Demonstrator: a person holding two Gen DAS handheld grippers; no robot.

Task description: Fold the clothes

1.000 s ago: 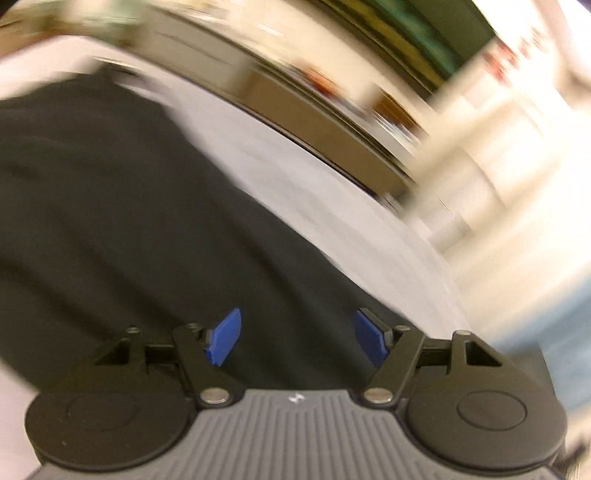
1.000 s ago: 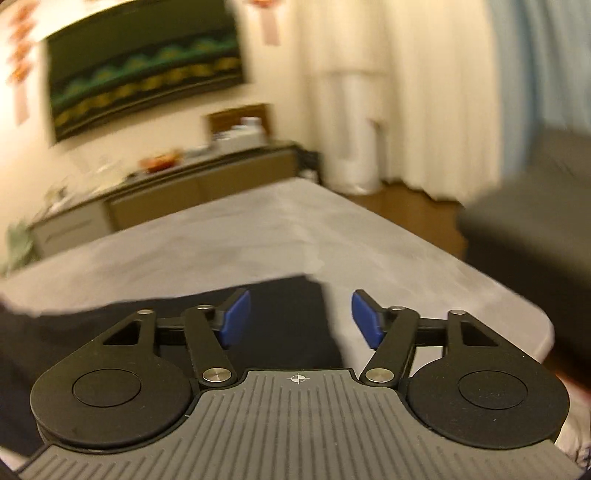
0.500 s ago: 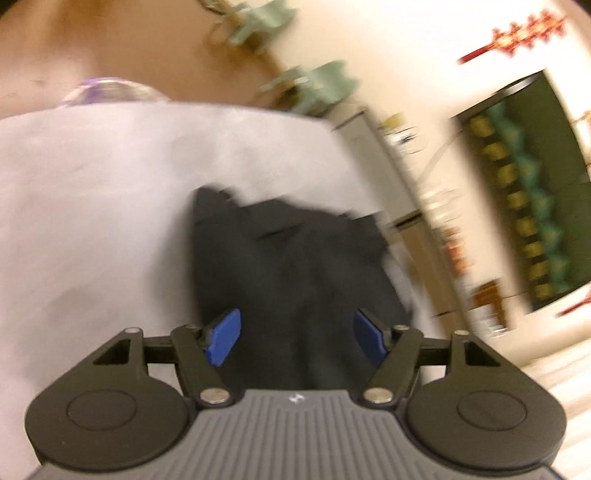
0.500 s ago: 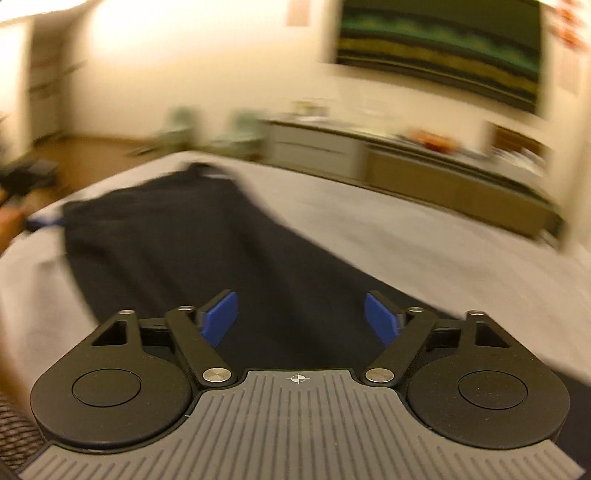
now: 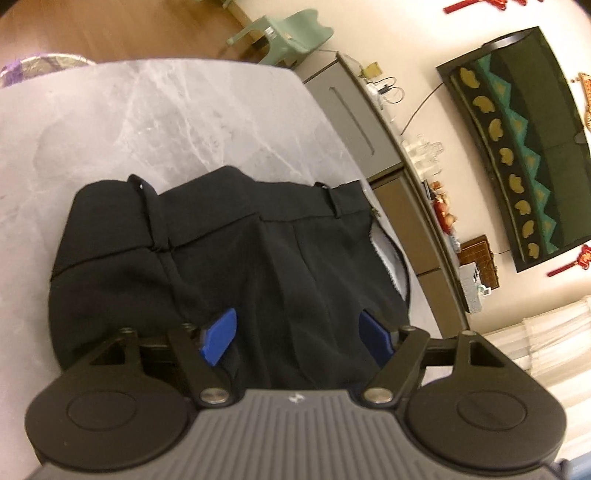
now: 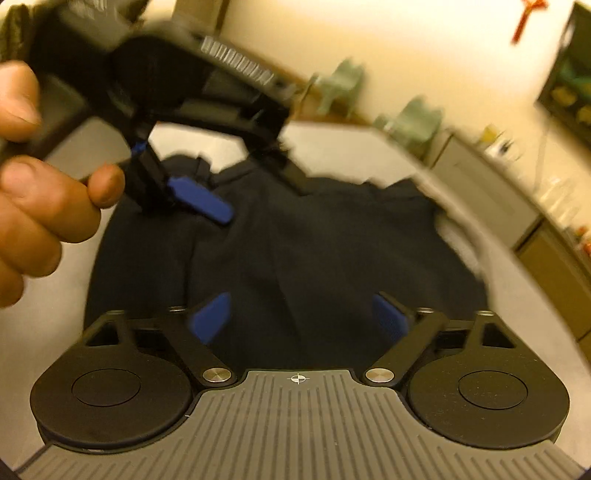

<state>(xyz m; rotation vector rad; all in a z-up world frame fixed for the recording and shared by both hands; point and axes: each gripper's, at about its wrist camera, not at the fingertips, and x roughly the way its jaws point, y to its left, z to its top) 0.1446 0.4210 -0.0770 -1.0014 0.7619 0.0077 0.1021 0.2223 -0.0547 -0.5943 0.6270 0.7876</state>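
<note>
Black trousers (image 5: 229,258) lie folded on the grey marble table (image 5: 147,122), with the waistband and belt loops at the far end. My left gripper (image 5: 297,338) hovers open above the cloth, nothing between its blue fingers. In the right wrist view the same trousers (image 6: 325,251) fill the middle. My right gripper (image 6: 300,319) is open over them and holds nothing. A hand (image 6: 33,206) at the upper left holds the left gripper, and one of its blue fingers (image 6: 201,201) sits just above the waist end.
White pocket lining (image 5: 388,254) shows at the right edge of the trousers. Beyond the table's far edge stand a long sideboard (image 5: 362,122) with small items, green chairs (image 5: 295,33) and a dark wall hanging (image 5: 524,140). A purple object (image 5: 37,64) lies past the left corner.
Both cameras swung round from blurred views across the table. They now look down on the waist end of the trousers. Both grippers stayed open.
</note>
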